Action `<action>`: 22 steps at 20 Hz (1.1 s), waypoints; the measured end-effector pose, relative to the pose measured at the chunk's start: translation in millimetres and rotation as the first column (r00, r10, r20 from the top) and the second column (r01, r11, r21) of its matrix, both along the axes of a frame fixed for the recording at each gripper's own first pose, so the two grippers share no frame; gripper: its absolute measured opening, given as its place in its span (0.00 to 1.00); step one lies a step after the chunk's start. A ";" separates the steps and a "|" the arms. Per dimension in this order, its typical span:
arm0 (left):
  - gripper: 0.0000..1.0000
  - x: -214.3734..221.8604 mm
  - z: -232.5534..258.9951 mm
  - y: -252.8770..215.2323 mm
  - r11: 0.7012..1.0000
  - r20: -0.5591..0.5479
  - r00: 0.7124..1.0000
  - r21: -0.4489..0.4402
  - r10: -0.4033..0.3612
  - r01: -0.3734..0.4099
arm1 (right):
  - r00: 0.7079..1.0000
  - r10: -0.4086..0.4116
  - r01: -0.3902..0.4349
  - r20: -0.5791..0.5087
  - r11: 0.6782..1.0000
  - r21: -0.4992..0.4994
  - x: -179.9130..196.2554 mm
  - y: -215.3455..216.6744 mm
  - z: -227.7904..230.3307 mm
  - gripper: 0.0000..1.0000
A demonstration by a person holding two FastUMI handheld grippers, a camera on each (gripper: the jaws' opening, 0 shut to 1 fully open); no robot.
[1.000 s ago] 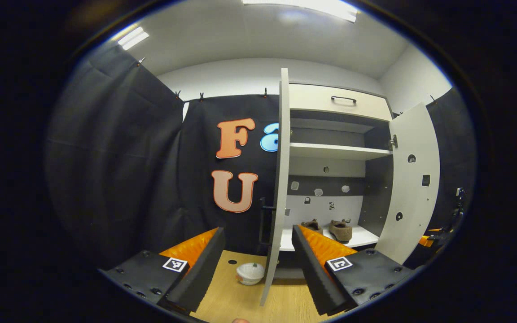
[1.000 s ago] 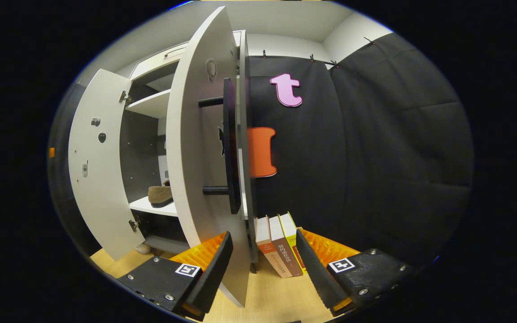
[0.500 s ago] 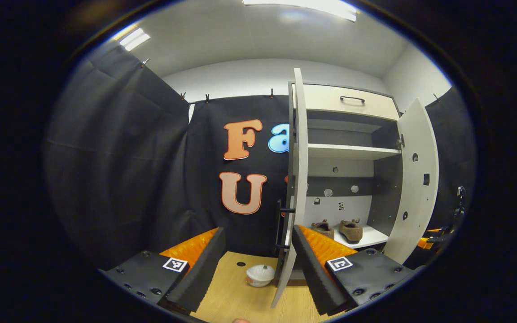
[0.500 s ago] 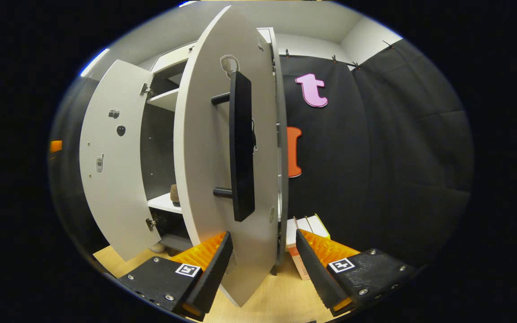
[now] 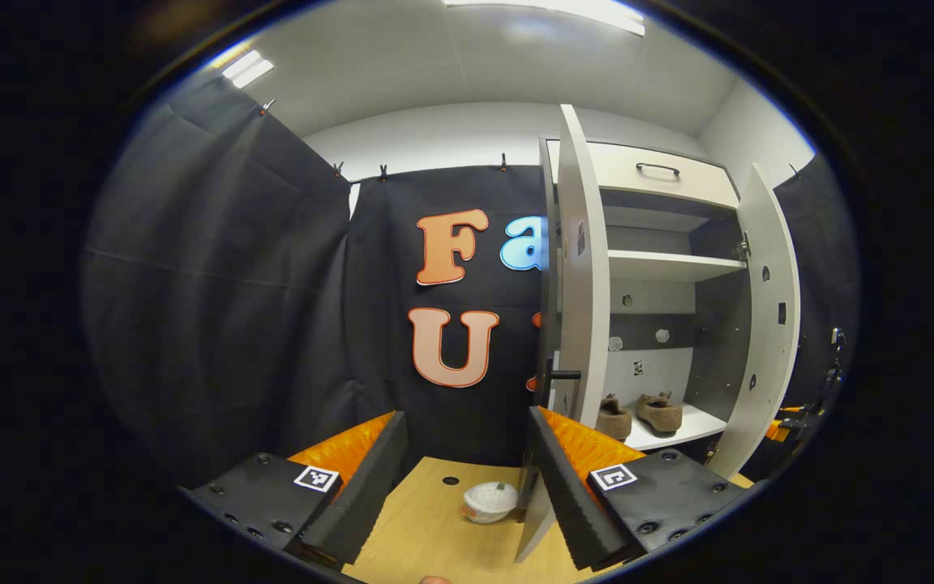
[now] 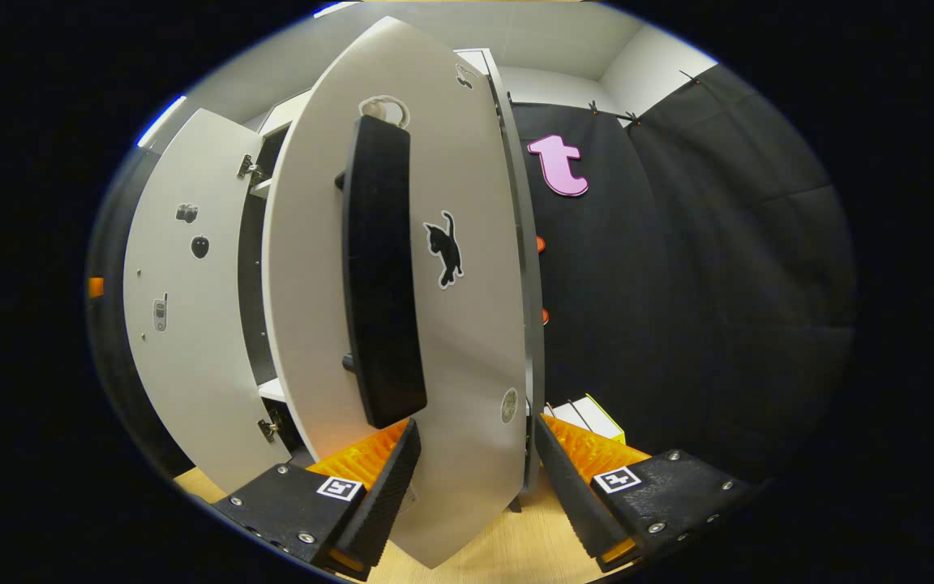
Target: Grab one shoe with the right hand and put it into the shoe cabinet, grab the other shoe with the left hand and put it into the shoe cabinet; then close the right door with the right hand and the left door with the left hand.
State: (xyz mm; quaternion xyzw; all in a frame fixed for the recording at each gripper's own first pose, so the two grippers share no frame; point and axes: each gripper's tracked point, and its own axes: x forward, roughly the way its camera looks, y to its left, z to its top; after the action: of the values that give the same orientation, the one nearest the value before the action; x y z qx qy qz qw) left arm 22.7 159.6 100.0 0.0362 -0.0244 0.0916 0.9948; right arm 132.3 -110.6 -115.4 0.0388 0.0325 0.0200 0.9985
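Note:
Two brown shoes [image 5: 614, 418] [image 5: 660, 411] stand side by side on the lower shelf [image 5: 682, 428] of the white shoe cabinet. In the left gripper view the left door [image 5: 576, 268] stands nearly edge-on, just past my open left gripper [image 5: 467, 487], and the right door [image 5: 771, 308] is partly swung in. In the right gripper view the right door [image 6: 467, 341] with its black handle [image 6: 378, 268] stands close in front of my open right gripper [image 6: 471, 487]. The door's lower edge lies between the fingers. The left door [image 6: 183, 308] stands open beyond it.
A small white lidded bowl [image 5: 490, 500] sits on the wooden floor [image 5: 426, 535] by the left door's foot. Books [image 6: 589, 414] stand against the black cloth right of the cabinet. A drawer with a dark handle [image 5: 657, 169] tops the cabinet.
The right door has swung further toward shut, turning its handle side to my right gripper and hiding the shoe and most of the books. In the left gripper view the cabinet has slid rightward.

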 end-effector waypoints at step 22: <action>0.97 88.8 -133.9 -7.7 0.986 -0.139 0.978 -0.082 -0.154 0.144 | 0.998 -0.059 0.063 0.033 0.992 -0.114 80.9 55.0 20.3 0.91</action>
State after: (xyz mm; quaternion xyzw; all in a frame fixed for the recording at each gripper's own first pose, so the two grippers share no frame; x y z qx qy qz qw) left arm 111.5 151.9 -33.9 0.0053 0.0484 0.0146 0.9987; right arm 213.3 -55.6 -95.1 -0.0180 0.0178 -0.0118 0.9996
